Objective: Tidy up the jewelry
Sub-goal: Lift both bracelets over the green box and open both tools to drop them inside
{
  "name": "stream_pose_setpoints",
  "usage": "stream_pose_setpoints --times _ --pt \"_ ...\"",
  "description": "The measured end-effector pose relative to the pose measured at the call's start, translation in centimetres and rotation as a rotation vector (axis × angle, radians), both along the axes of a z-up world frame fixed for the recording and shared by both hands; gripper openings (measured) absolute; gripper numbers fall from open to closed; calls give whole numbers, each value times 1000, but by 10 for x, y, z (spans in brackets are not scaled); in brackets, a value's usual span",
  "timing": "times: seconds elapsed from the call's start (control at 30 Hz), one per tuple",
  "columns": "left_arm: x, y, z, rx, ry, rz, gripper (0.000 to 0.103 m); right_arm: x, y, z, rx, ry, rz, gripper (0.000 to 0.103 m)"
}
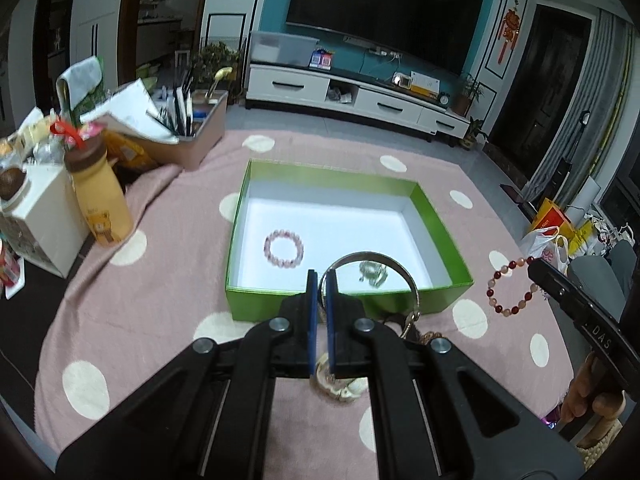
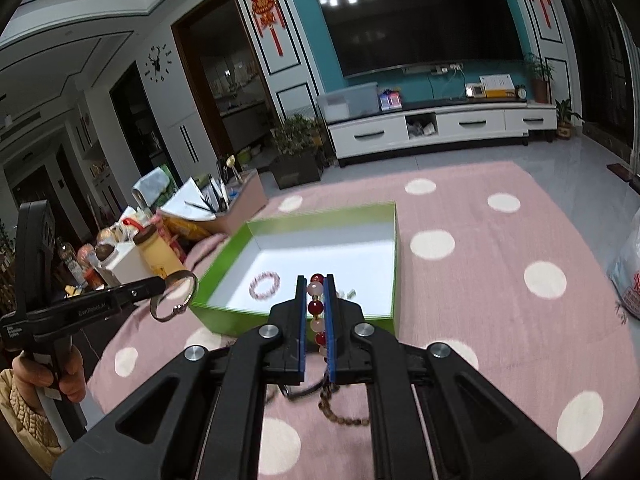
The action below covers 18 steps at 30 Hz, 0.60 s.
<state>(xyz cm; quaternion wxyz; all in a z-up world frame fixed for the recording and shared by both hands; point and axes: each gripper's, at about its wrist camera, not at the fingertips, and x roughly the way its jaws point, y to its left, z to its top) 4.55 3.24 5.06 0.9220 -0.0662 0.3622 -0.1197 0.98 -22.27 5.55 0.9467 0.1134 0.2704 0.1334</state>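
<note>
2 grippers clamp 1 piece each: left (image 1: 321,280) bangle (image 1: 374,266), right (image 2: 316,286) bead bracelet (image 2: 316,304).

A: What lies around the pink dotted cloth (image 1: 168,280)?

B: A yellow bottle (image 1: 102,204) stands on its left edge beside a white box (image 1: 44,216). A television (image 2: 420,20) hangs well beyond it, above a white cabinet (image 2: 440,124).

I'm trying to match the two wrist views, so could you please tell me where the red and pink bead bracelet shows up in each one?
Left wrist view: the red and pink bead bracelet hangs at far right from the right gripper.
Right wrist view: bottom centre, clamped between the right gripper's fingers.
Shared landmark: the green box, with a pink bracelet inside.
</note>
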Motion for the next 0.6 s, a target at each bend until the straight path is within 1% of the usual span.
stream_pose_setpoints --times 0.23,0.33,0.47,0.6 --pt "12 -13 17 14 -33 -10 3 15 -1 20 2 -51 -4 7" --pt "20 -19 22 13 -37 -11 3 23 -2 23 5 -54 -8 7" --pt "32 -28 25 31 -44 -13 3 36 -2 24 -1 -55 -11 7" --pt "44 -35 25 41 -40 -10 3 47 -4 24 -1 -49 -17 7"
